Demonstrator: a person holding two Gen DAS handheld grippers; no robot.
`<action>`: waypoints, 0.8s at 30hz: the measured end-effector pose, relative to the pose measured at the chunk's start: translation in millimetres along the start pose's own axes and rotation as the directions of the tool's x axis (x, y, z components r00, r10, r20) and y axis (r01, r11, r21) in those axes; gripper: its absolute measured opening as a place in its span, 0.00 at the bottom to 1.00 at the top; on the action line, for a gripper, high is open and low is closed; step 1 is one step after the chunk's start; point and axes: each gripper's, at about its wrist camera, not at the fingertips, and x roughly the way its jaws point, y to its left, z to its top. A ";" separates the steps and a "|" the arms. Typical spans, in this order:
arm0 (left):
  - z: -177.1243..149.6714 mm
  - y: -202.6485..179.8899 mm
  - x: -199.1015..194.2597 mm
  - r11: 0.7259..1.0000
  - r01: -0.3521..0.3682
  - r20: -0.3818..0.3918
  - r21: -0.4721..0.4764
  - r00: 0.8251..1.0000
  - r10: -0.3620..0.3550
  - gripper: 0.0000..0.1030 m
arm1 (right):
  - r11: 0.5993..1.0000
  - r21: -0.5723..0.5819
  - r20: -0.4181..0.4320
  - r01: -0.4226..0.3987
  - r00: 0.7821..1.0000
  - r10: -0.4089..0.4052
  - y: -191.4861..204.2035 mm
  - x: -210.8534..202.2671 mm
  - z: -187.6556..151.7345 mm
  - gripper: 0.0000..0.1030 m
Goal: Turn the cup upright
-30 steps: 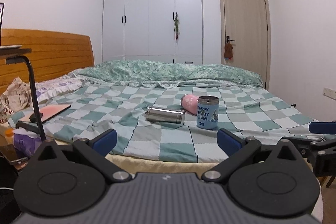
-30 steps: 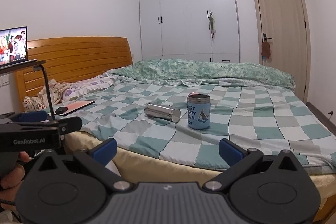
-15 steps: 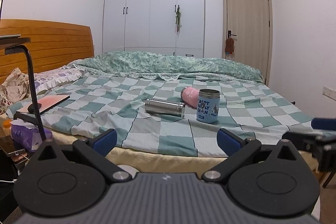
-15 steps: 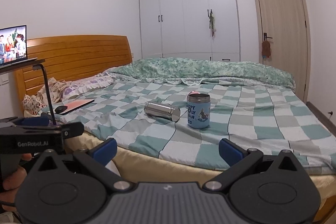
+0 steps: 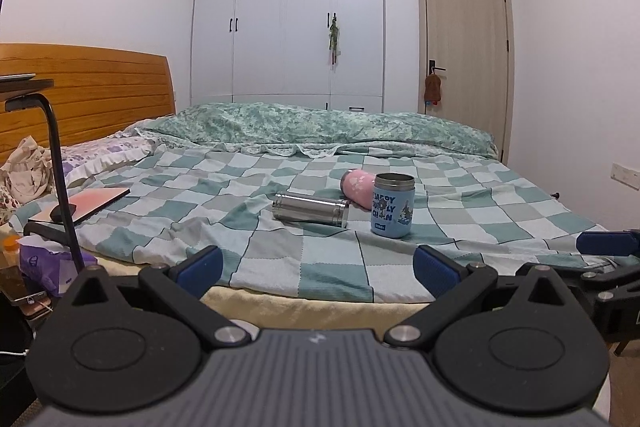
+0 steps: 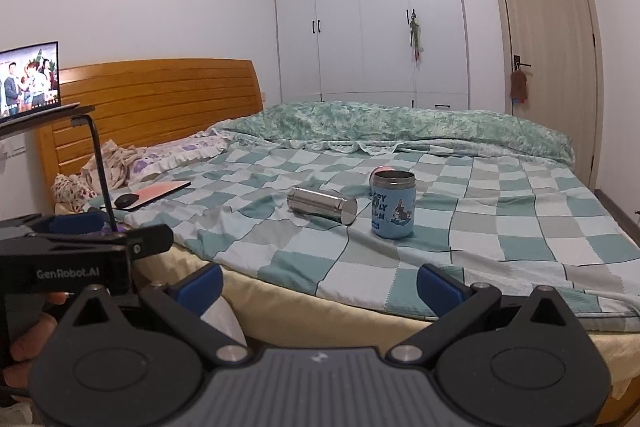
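Left to right on the bed (image 5: pixel 328 267): notebook (image 5: pixel 86 205) with a mouse (image 5: pixel 62 213) on it at the far left near the pillow (image 5: pixel 104 157). Mid-bed, steel cup (image 5: pixel 310 209) lies on its side on the checked sheet. Just right of it and behind, pink cup (image 5: pixel 358 187) also lies on its side. Blue cup (image 5: pixel 392 205) stands upright with its open mouth up, partly in front of the pink one; in the right wrist view only a sliver of pink shows over its rim.

Left claw (image 5: pixel 316 263): spread wide, pinching nothing, off the near edge of the bed, well apart from all cups. Right claw (image 6: pixel 318 281): same, spread and empty, also short of the mattress edge. Each claw shows at the side of the other's view.

Progress, as I judge it: blue cup needs nothing. Steel cup looks like your target, nearest and clearly tipped; pink may need the same. Nothing is gripped yet, so the flip itself is all ahead: reach in over the bed, close on the steel body across its width, rotate to vertical, set it down.

Watch: soft, wrinkled sheet gives a poor base, so the tall steel cup could topple on release. It can also roll when you touch it.
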 end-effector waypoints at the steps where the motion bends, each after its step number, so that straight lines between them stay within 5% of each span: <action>1: -0.1 -0.1 0.5 1.000 0.001 -0.003 -0.001 1.000 -0.001 1.00 | 1.000 0.004 0.001 -0.003 1.000 0.003 -0.9 -0.1 0.0 1.00; 24: 3.7 -1.7 -2.5 1.000 -0.009 0.004 -0.015 1.000 0.009 1.00 | 1.000 0.000 0.004 -0.006 1.000 0.006 -0.9 0.9 -1.9 1.00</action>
